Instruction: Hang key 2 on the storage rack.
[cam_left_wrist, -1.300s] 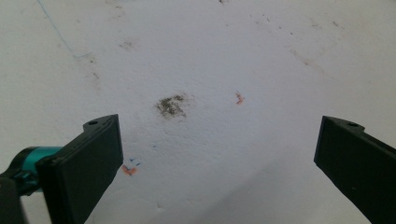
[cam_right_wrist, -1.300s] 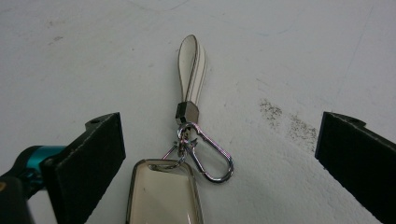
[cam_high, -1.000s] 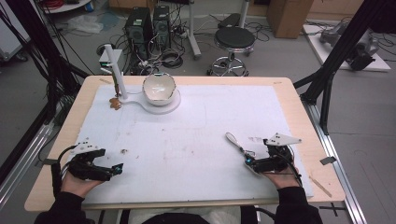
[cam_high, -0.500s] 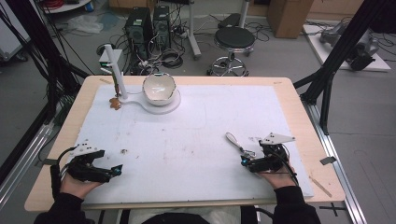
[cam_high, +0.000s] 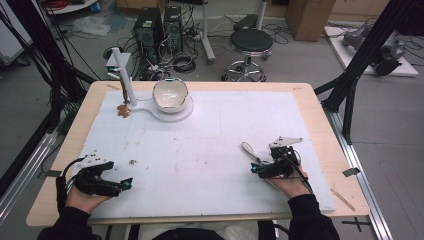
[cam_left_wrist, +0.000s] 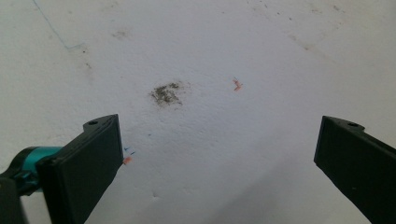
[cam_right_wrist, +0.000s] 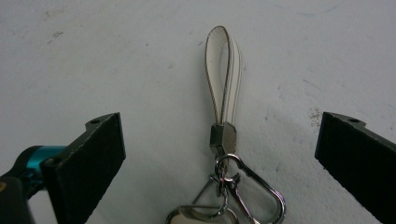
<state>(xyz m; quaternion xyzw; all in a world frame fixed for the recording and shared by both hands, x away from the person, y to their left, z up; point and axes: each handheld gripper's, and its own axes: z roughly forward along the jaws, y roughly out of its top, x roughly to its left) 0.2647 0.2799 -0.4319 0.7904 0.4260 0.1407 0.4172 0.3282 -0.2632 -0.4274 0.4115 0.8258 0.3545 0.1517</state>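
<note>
The right gripper (cam_right_wrist: 219, 154) rests low over the worktop (cam_high: 310, 105) with its two jaws wide apart, and one keychain (cam_right_wrist: 224, 140) lies flat between them: one white strap loop, one metal clasp and one carabiner, touching neither jaw. In the high view the strap (cam_high: 248, 150) points away from the person. The left gripper (cam_left_wrist: 215, 158), well apart at the near left, also has its two jaws spread, with one dark smudge (cam_left_wrist: 166, 93) ahead. Far off stand one bowl (cam_high: 170, 95) on one white stand (cam_high: 150, 106).
</note>
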